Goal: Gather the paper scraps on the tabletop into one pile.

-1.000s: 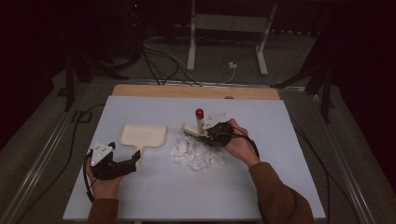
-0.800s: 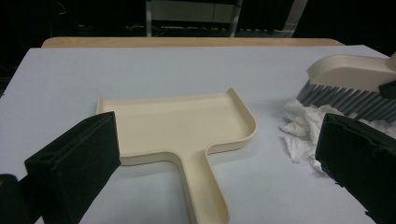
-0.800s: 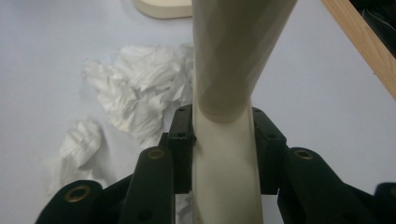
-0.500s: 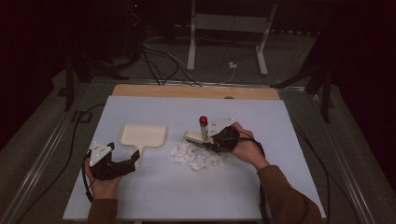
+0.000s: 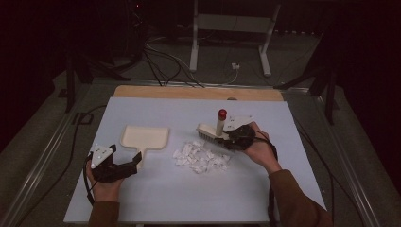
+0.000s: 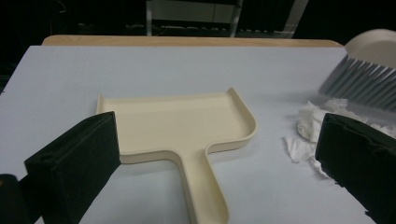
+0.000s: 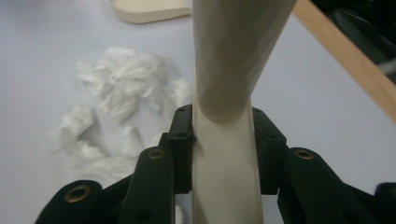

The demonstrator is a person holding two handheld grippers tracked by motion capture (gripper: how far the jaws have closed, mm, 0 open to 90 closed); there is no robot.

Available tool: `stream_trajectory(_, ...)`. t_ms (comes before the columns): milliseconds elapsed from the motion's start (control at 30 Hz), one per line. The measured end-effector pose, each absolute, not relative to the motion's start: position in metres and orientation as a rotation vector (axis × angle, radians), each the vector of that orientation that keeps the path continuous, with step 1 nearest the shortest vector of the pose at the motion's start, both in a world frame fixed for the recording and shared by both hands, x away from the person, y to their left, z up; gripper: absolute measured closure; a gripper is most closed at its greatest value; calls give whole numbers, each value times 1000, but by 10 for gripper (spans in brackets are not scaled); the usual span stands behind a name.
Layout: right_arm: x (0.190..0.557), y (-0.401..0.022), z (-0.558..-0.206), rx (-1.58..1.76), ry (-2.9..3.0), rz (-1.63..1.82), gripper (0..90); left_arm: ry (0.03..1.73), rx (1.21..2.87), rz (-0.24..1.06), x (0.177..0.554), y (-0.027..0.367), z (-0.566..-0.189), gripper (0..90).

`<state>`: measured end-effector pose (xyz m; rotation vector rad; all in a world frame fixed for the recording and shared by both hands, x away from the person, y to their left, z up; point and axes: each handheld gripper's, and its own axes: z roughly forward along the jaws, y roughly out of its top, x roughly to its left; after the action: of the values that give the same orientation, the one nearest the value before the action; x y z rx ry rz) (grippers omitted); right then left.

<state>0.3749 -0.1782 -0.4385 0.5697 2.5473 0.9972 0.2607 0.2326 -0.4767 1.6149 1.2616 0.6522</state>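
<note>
Your right gripper (image 5: 227, 135) sits right of centre in the high view, its jaws clamped on the cream handle of the brush (image 5: 211, 130); in the right gripper view that handle (image 7: 224, 154) runs up the middle of the frame with a black pad pressed against each side. The brush's bristles point down at the table (image 5: 156, 198), just above and to the left of the heap of white paper scraps (image 5: 201, 157), and its red-tipped handle end stands up above your hand.

Your left gripper (image 5: 130, 166) lies low in the lower left of the high view with its jaws spread apart and nothing between the pads. In the left gripper view the two black jaws flank the dustpan (image 6: 180, 123), whose handle runs down toward the bottom edge between them, untouched. The dustpan (image 5: 145, 138) lies flat left of centre, just beside the scraps (image 6: 310, 126), which sit at the right of that view under the grey bristles (image 6: 362, 84)
</note>
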Motion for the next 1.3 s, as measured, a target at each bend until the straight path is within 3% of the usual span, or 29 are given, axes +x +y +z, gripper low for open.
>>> stream_trajectory(667, 359, -187, -446, 1100, 2380, 840, 673, 1267, 1601, 652, 259, 235, -476, 6)
stream_trajectory(933, 356, -194, -449, 1166, 2409, 780, 667, 1269, 1598, 646, 259, 234, -476, 6)
stream_trajectory(1167, 360, -197, -443, 1136, 2359, 857, 558, 1270, 1599, 645, 259, 234, -476, 6)
stream_trajectory(1300, 367, -193, -440, 1122, 2360, 866, 563, 1269, 1598, 644, 259, 234, -476, 6)
